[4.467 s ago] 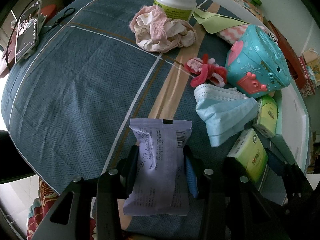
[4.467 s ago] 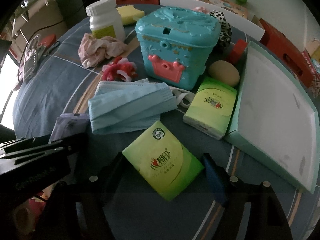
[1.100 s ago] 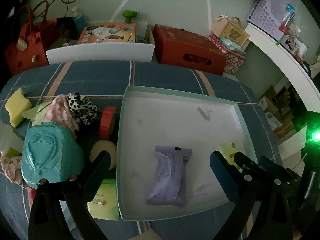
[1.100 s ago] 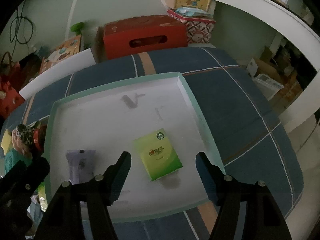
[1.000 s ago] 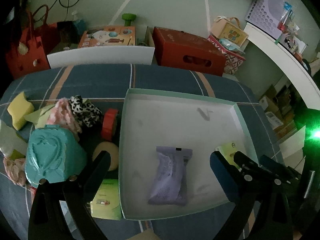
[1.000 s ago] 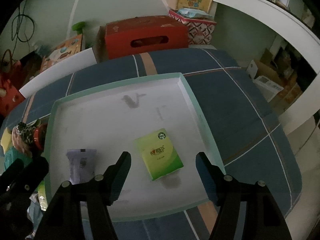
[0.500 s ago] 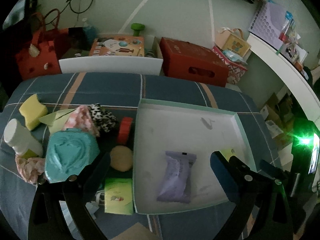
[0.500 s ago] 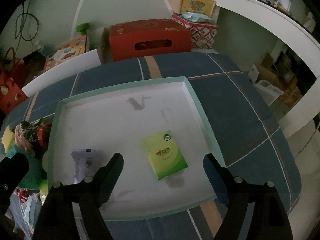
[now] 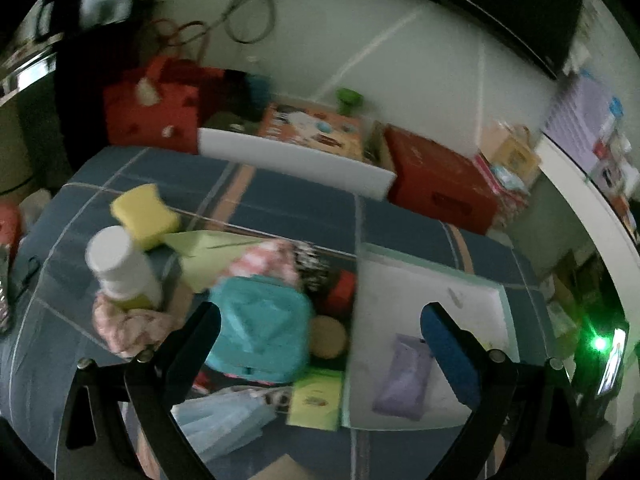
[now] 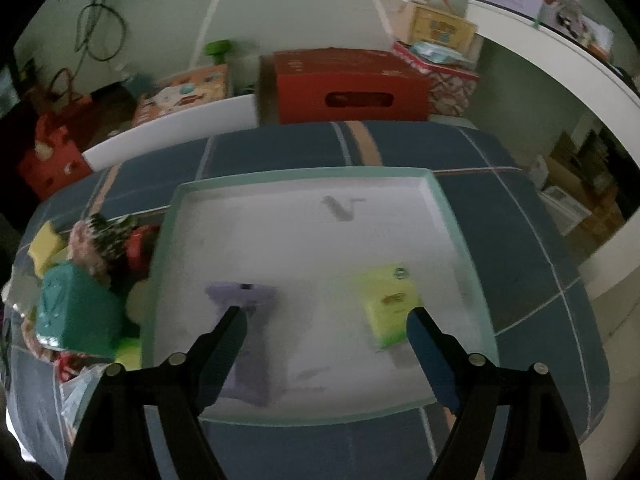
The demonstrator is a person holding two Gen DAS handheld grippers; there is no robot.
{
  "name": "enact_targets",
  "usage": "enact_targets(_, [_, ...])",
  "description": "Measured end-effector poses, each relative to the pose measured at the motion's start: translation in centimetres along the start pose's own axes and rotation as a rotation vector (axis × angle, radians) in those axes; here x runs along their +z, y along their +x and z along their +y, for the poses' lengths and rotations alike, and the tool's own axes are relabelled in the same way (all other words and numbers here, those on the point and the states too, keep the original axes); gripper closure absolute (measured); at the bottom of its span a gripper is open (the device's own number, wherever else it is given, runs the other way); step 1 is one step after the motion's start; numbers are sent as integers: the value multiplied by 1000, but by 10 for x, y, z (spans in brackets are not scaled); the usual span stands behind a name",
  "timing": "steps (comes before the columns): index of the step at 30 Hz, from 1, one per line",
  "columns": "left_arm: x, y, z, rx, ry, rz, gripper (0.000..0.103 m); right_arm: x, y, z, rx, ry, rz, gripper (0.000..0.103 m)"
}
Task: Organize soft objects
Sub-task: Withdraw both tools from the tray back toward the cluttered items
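A shallow white tray with a mint rim (image 10: 448, 216) lies on the blue checked cloth. Inside it rest a lilac tissue pack (image 10: 248, 344) at the left and a green tissue pack (image 10: 392, 304) at the right. My right gripper (image 10: 324, 320) hovers open above the tray's near half, nothing between its fingers. My left gripper (image 9: 320, 316) hangs open and empty over the pile left of the tray (image 9: 500, 292): a teal toy chest (image 9: 260, 332), a second green tissue pack (image 9: 316, 404), a blue face mask (image 9: 224, 420), a pink cloth (image 9: 124, 324) and a yellow sponge (image 9: 144, 216).
A white bottle (image 9: 120, 268) stands beside the pink cloth. A tan round object (image 9: 328, 336), a red item (image 9: 340, 292) and a leopard-print piece (image 9: 308, 268) crowd the tray's left edge. Red boxes (image 10: 344, 84) and a white board (image 9: 296, 160) lie behind the table.
Both grippers have drawn back from the tray. The left view has swung left and up, bringing the pile, bottle and sponge into sight. The right gripper's fingers have spread wider.
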State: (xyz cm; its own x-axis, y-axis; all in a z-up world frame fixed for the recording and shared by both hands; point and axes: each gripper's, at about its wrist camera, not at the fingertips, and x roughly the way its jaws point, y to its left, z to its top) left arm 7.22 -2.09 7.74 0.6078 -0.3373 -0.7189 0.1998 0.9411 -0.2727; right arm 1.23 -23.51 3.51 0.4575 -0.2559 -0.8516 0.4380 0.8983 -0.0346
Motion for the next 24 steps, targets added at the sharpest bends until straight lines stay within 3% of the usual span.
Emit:
enact_targets(5, [-1,-6,38,51,-86,-10,3,-5,-3,21,53,-46,7,18])
enact_targets(10, [-14,1,71,100,-159,31,3,-17,-4,52,99,-115,25,18])
enact_targets(17, [-46,19,94,124,-190,148,3,-39,-2,91,138,-207,67,18])
enact_targets(24, [-71,30,95,124,-160,210,3,-56,5,94,138,-197,120,18])
